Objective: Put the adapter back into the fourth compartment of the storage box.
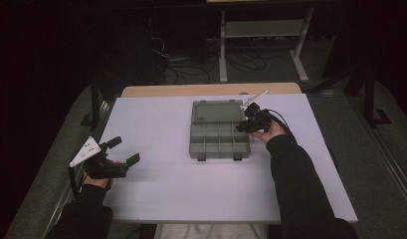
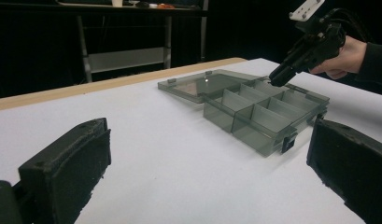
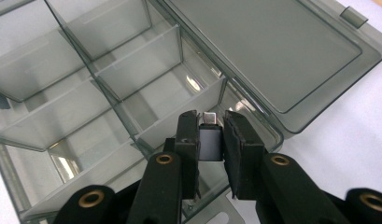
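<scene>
Right gripper [image 3: 211,133]: clamping a small grey adapter [image 3: 210,140] between the pads, metal plug end pointing forward; jaws closed on it as far as its body allows.
Position of right gripper: hanging over the box [image 1: 220,130] at its right rear corner, tips pointing down into a compartment beside the hinge; probably held low so that the piece is dropping only a short way.
Adapter: sitting upright in the grip, above the compartment and not yet touching the floor of it, as far as the right gripper view is showing.
Box: lying near the table [image 1: 156,189] middle, lid [image 1: 217,111] folded flat to the far side, so all compartments standing open from above; compartments looking empty.
Left gripper [image 1: 122,151]: resting at the left near edge, well apart from the box, jaws spread wide and holding nothing; apparently waiting, kept out of the way.
Step in hand, as a judgement: placing the adapter into the rear right compartment.
Care needed: lowering straight between the thin dividers, then opening the jaws, otherwise risking the piece catching on a wall.
</scene>
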Available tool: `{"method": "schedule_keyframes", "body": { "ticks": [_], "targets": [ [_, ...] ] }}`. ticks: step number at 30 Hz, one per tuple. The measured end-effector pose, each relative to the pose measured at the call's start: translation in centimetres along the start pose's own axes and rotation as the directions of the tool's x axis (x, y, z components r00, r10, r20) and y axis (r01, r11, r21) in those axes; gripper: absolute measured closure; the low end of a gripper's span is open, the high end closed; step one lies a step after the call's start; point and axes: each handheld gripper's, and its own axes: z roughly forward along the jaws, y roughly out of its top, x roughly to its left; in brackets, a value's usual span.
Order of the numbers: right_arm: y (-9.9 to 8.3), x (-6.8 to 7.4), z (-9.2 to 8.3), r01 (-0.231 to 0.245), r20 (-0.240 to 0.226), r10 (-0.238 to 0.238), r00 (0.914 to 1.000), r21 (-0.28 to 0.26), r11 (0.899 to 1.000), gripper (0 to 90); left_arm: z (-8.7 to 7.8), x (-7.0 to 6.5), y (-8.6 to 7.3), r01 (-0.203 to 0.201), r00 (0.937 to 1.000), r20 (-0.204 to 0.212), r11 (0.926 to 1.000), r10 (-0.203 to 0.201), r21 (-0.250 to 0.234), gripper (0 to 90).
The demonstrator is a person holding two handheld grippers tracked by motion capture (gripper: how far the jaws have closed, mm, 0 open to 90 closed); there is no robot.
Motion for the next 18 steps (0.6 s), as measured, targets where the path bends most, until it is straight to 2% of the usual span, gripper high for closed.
{"method": "schedule_keyframes", "body": {
  "ticks": [10, 11, 18],
  "targets": [
    [-0.14, -0.21, 0.51, -0.007, -0.013, 0.007, 0.9999, 0.012, 1.0, 74.4, 0.07, 0.0, -0.04, 0.004, 1.0, 0.002, 1.0, -0.004, 0.006, 0.0],
    [-0.15, -0.2, 0.47, -0.009, -0.013, 0.009, 0.9999, 0.01, 1.0, 71.5, 0.08, 0.01, -0.04, 0.004, 1.0, 0.002, 1.0, -0.004, 0.006, 0.0],
    [-0.11, -0.16, -0.07, -0.012, -0.013, 0.012, 0.9998, -0.011, 1.0, 66.6, 0.06, 0.0, -0.03, 0.004, 1.0, 0.002, 1.0, -0.004, 0.005, 0.0]
  ]
}}
